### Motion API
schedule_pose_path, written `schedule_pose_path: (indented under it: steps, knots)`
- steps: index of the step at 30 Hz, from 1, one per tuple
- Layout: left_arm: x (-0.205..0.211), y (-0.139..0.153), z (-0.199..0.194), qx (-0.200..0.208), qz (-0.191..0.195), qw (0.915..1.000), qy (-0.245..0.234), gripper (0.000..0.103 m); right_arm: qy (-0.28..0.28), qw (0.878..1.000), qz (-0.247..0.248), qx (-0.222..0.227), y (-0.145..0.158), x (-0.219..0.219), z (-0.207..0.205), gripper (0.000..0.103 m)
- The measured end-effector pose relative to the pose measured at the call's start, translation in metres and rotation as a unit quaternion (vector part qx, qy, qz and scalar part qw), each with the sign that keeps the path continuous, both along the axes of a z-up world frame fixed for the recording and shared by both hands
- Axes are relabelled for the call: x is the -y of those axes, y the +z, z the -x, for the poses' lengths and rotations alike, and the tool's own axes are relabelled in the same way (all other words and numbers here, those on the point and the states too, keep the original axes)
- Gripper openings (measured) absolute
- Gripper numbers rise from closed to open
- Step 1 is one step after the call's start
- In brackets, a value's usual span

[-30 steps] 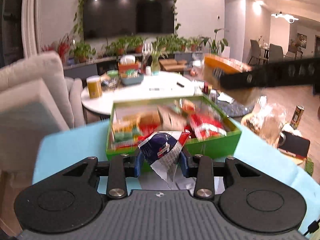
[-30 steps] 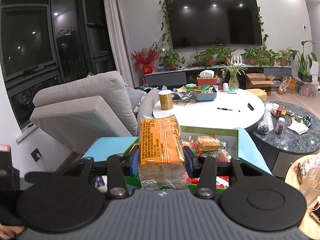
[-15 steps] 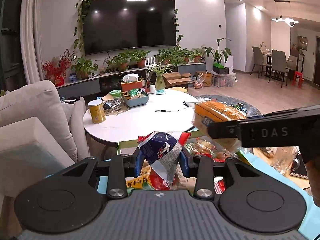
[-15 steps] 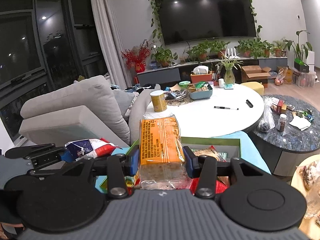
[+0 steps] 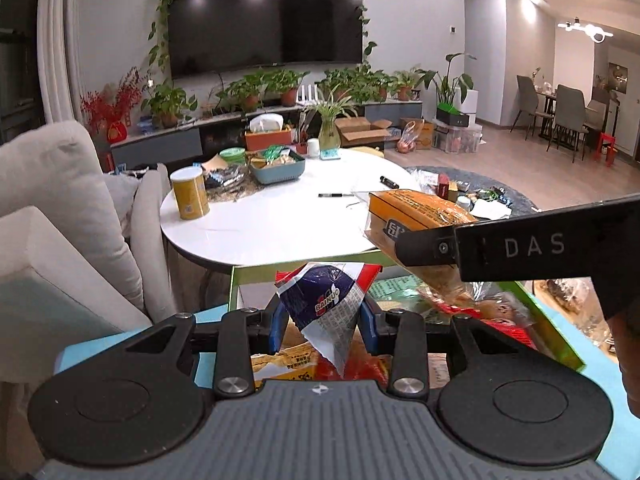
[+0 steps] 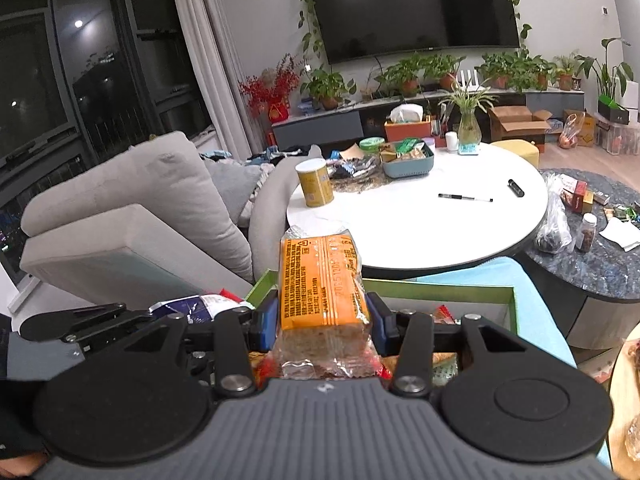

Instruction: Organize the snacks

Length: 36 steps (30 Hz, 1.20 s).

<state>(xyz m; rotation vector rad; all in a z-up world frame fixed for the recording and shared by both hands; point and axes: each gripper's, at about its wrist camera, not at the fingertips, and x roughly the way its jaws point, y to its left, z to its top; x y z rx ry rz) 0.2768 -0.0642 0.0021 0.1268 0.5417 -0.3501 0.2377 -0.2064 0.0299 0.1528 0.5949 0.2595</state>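
Both grippers had travelled on from a second earlier, when the green box filled the middle of the left wrist view; its far rim had since slid down to the lower middle of that frame, and the white round table (image 5: 280,220) took up the centre.

The left gripper (image 5: 322,326) was clamped on a blue, white and red snack packet (image 5: 328,304), its blue pads pressing the packet from both sides, the packet's pointed end hanging down between them. Directly behind and below it lay the green box (image 5: 556,340), resting on a light blue surface (image 5: 616,384) and crowded with red and yellow wrappers.

At the right of the left wrist view, the right gripper (image 5: 424,240) reached in from the edge, black and lettered, closed on an orange-labelled bread pack (image 5: 416,208). In the right wrist view the same right gripper (image 6: 324,320) sat in the lower middle of the frame, its blue pads squeezing the orange-labelled bread pack (image 6: 322,280), which stood upright between them above the green box (image 6: 440,288). The left gripper (image 6: 208,306) showed at the lower left of that frame with the snack packet (image 6: 192,304) in its fingers.

A yellow canister (image 6: 315,183), a blue-grey tray (image 6: 408,162) and a pen (image 6: 464,198) stood on the white round table (image 6: 420,232), and a grey sofa (image 6: 132,200) filled the left side.
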Motion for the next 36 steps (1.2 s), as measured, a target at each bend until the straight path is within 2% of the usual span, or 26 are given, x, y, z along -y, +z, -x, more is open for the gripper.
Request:
schedule_pose_path:
  steps: [7,8,11,14,15,24,29,33,36]
  knots:
    - [0.004,-0.015,-0.014,-0.014,-0.005,0.9999,-0.001,0.035,0.004,1.000,-0.001,-0.015,-0.011,-0.004,-0.014,0.070]
    - [0.005,-0.016,-0.015,-0.013,-0.005,0.9999,-0.002,0.037,0.006,1.000,0.000,-0.016,-0.012,-0.005,-0.014,0.070]
    - [0.003,-0.018,-0.010,-0.006,-0.004,0.9999,0.007,0.058,-0.006,1.000,-0.001,-0.001,-0.011,-0.004,-0.009,0.070]
    - [0.002,-0.014,0.000,0.006,-0.006,0.9999,0.006,0.063,-0.010,1.000,0.000,0.011,-0.006,-0.002,0.001,0.070]
    - [0.001,-0.012,0.003,0.009,-0.007,0.9999,0.008,0.068,-0.014,1.000,-0.002,0.016,-0.003,0.000,0.006,0.070]
    - [-0.001,0.013,0.048,0.038,-0.005,0.9992,0.005,0.082,-0.018,0.999,-0.011,0.043,0.016,0.010,0.050,0.070]
    - [-0.002,0.029,0.084,0.053,0.002,0.9986,0.001,0.086,-0.020,0.998,-0.022,0.063,0.031,0.017,0.084,0.070]
    - [-0.002,0.041,0.117,0.062,0.018,0.9979,-0.002,0.098,-0.020,0.997,-0.030,0.074,0.041,0.021,0.114,0.070]
    - [-0.003,0.046,0.142,0.078,0.012,0.9968,0.005,0.099,-0.022,0.996,-0.025,0.080,0.044,0.019,0.135,0.070]
